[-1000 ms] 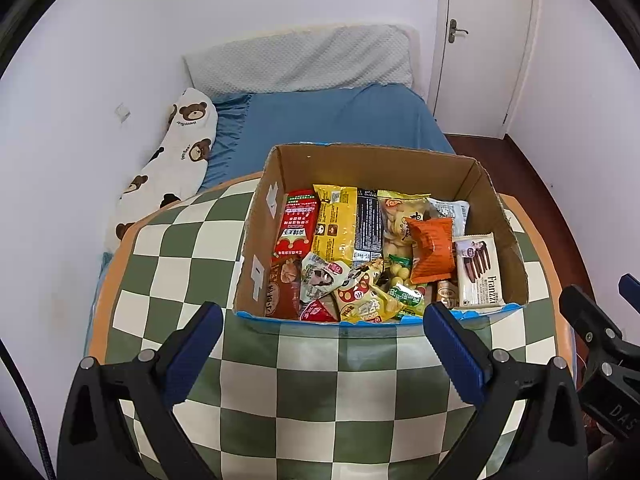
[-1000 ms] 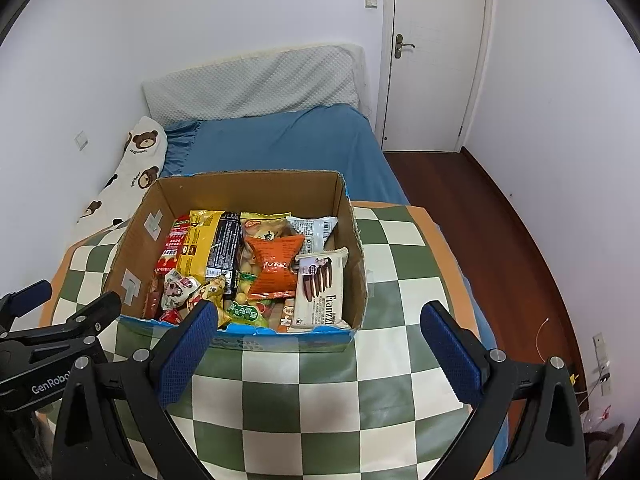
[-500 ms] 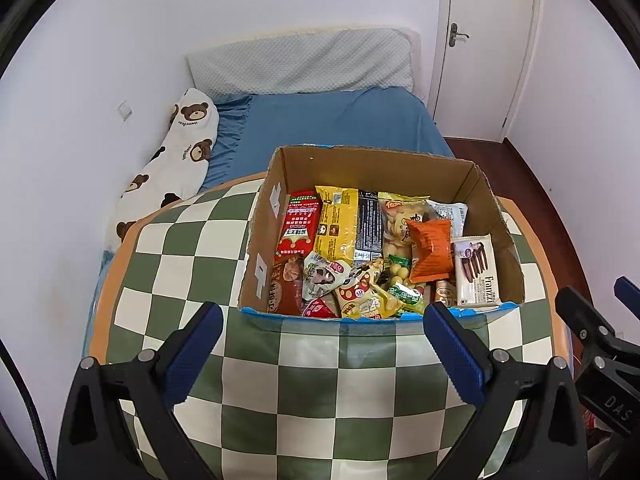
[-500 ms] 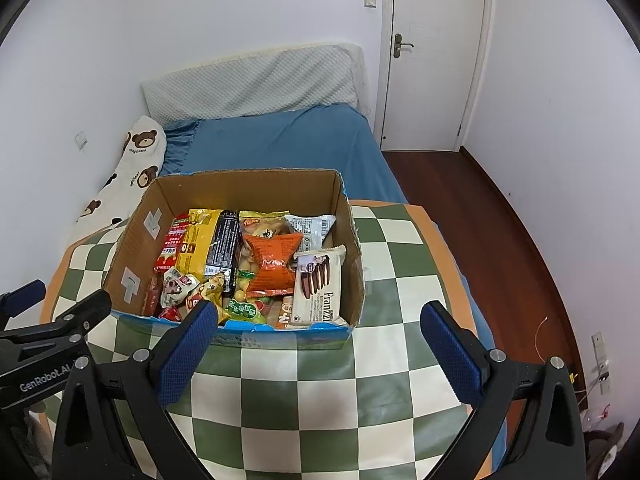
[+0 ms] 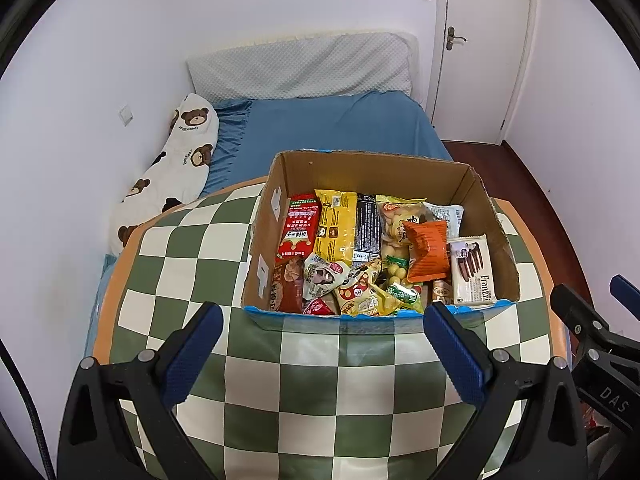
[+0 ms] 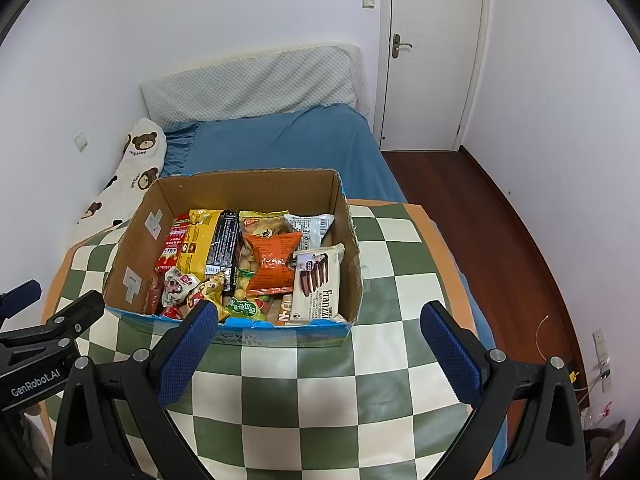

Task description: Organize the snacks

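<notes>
An open cardboard box (image 5: 372,170) (image 6: 248,188) stands on the green-and-cream checked table (image 5: 312,392) (image 6: 304,392), packed with snack packets. Among them are a red packet (image 5: 300,228), a yellow packet (image 5: 335,224), an orange bag (image 5: 428,250) (image 6: 272,258) and a white Franzzi wafer pack (image 5: 472,272) (image 6: 318,286). My left gripper (image 5: 320,350) hovers open over the table just short of the box's near wall, holding nothing. Wide open and empty too, my right gripper (image 6: 320,350) sits in front of the box's near right corner.
Behind the table lies a bed with a blue sheet (image 5: 336,124), a grey pillow (image 5: 304,66) and a bear-print cushion (image 5: 176,172). A white door (image 6: 434,52) and dark wood floor (image 6: 504,240) are on the right. White walls close both sides.
Both grippers have drawn back slightly from the box, so it sits a little farther off in both views. The jaws stay open and the snacks have not moved.
</notes>
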A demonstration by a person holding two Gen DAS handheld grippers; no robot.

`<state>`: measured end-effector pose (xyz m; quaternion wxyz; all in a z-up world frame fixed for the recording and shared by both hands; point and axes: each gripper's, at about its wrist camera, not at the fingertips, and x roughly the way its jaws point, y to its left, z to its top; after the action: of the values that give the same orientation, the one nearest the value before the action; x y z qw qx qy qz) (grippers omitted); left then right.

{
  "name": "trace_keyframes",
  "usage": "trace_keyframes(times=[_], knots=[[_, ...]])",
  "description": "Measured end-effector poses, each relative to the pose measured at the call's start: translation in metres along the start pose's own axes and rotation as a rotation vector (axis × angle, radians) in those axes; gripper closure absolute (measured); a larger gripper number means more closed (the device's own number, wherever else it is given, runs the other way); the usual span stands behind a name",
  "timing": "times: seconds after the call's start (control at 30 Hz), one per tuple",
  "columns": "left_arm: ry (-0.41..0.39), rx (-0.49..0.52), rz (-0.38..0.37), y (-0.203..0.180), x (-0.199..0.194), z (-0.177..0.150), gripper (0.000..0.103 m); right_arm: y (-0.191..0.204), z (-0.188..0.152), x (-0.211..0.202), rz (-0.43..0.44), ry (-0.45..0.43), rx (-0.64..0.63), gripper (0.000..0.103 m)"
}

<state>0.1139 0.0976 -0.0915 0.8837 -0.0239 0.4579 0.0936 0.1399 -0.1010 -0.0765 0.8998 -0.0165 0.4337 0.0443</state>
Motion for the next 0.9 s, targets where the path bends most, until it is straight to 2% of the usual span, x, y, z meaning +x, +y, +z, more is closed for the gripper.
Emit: trace_keyframes(times=[0.9], knots=[[-0.006,-0.003,-0.002,-0.004,-0.006,-0.002,0.0,-0.006,-0.003,-0.01,0.008,-0.004,0.02,0.0]])
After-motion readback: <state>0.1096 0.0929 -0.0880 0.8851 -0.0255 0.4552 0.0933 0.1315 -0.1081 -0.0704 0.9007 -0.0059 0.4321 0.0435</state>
